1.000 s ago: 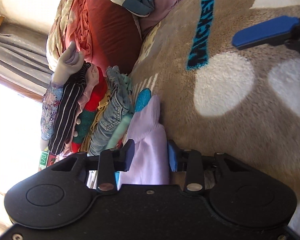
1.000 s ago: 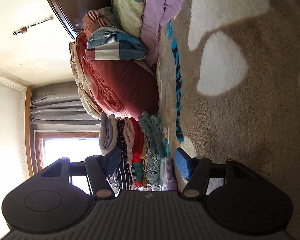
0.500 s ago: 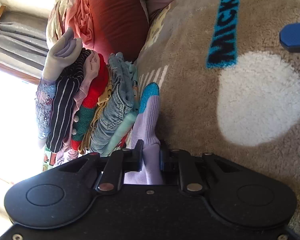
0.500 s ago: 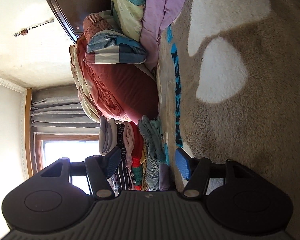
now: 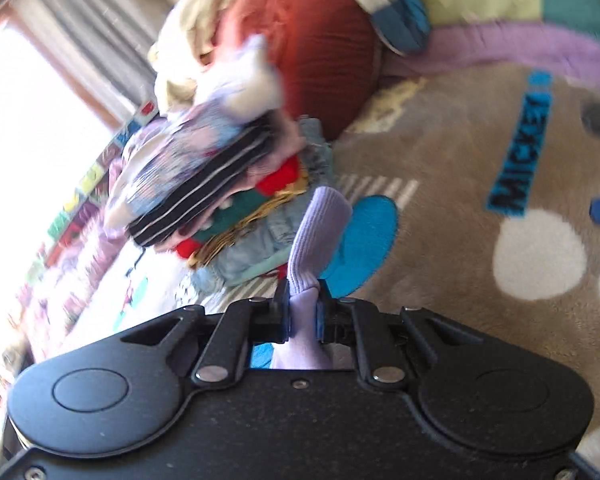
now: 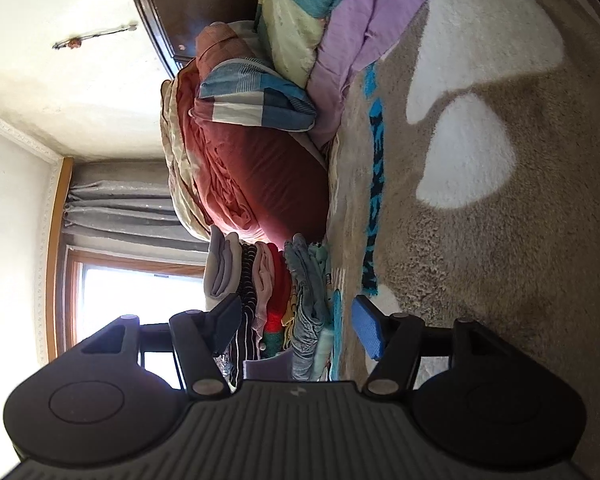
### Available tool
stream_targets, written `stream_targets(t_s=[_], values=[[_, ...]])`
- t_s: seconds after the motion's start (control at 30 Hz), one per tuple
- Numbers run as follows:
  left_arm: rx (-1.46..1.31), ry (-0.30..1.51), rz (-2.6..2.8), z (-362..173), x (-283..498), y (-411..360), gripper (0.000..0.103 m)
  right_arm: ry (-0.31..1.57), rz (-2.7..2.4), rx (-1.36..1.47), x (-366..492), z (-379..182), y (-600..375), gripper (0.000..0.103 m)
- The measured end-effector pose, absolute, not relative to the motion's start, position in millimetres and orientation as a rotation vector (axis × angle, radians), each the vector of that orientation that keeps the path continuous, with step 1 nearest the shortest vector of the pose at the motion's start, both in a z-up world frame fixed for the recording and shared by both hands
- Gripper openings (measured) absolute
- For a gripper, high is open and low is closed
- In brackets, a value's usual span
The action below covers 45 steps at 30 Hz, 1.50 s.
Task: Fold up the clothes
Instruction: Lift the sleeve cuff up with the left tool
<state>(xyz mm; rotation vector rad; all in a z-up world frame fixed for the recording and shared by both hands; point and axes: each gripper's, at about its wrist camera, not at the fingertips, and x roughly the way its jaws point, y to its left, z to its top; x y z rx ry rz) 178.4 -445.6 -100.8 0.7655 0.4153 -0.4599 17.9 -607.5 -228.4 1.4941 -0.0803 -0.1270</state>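
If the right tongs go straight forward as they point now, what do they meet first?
Probably the stack of folded clothes: it fills the gap between the open right tongs, just ahead. Depth is unclear, so contact distance is uncertain.

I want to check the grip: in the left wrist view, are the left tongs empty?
No, the left tongs are shut on the lilac garment, whose ribbed cuff sticks out forward between the two blue pads.

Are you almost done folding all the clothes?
Partly. A tall stack of folded clothes already sits on the brown Mickey blanket. Right now the left gripper has its jaws shut on a lilac ribbed knit garment, not folded yet. The right gripper is open and holding nothing. I cannot tell whether more unfolded clothes wait out of view.
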Motion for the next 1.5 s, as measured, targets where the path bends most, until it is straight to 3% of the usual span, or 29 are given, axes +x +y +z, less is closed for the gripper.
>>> stream_targets(t_s=[0.3, 0.43, 0.57, 1.13, 1.5], values=[[0.387, 0.508, -0.599, -25, 185, -353, 0.009, 0.043, 0.006, 1.124, 32, -177, -542, 0.062], [0.32, 0.487, -0.609, 0, 184, -316, 0.009, 0.111, 0.091, 0.904, 41, -152, -494, 0.072], [0.251, 0.467, -0.598, 21, 184, -281, 0.009, 0.182, 0.16, 0.685, 51, -130, -445, 0.072], [0.018, 0.441, -0.509, 61, 199, -148, 0.009, 0.405, 0.263, 0.131, 49, -129, -288, 0.072], [-0.045, 0.436, -0.474, 65, 197, -83, 0.009, 0.456, 0.265, -0.052, 50, -141, -254, 0.071]])
